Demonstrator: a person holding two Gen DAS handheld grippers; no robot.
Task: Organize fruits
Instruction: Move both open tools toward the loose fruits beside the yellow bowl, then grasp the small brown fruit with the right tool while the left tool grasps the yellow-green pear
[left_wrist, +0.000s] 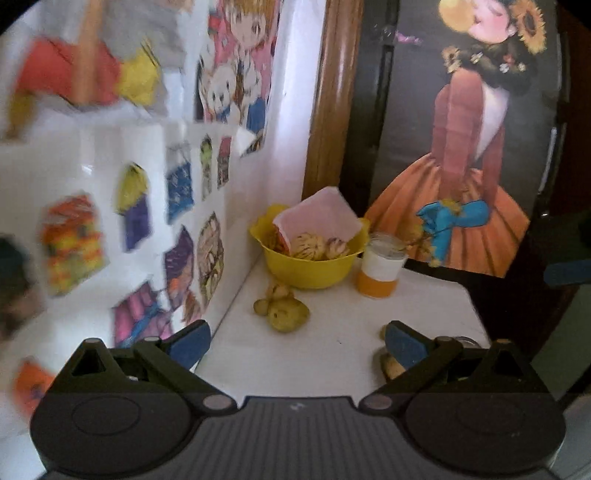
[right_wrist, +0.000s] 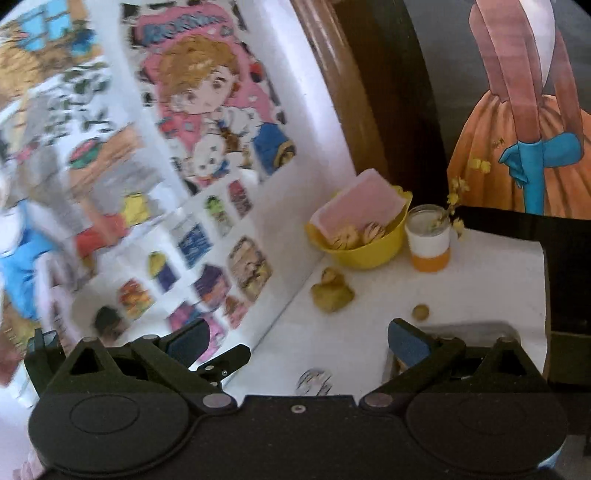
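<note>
On a white table (left_wrist: 332, 354) pushed against a wall of cartoon stickers (right_wrist: 207, 110), both grippers hang with fingers spread wide and empty: the left gripper (left_wrist: 297, 341) and the right gripper (right_wrist: 297, 343). Several greenish-yellow fruits (left_wrist: 284, 312) lie clustered just in front of a yellow bowl (left_wrist: 306, 273) that holds more fruit and a pink card (left_wrist: 319, 218). Beside the bowl stands a white-and-orange cup (left_wrist: 380, 269).
</note>
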